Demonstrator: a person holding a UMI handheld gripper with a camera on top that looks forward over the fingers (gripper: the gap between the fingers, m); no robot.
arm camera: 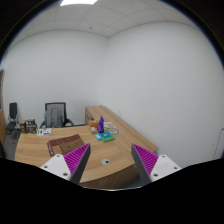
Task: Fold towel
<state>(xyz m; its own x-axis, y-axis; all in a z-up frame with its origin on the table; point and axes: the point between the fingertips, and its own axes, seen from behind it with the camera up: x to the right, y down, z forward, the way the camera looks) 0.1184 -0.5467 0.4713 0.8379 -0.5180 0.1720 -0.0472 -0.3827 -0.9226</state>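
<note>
A dark purple towel (62, 146) lies flat on the wooden desk (40, 150), just left of and beyond my left finger. My gripper (111, 152) is open and empty, held well above the desk's near rounded end. The purple pads (146, 160) face each other across a wide gap, and only bare desk top shows between them. The towel's near corner is hidden behind the left finger.
A blue bottle (100, 125) and small teal items (105, 135) stand mid-desk beyond the fingers. A black office chair (55, 112) stands behind the desk at the wall. Small clutter (42, 130) sits on the desk's far left. White walls surround the room.
</note>
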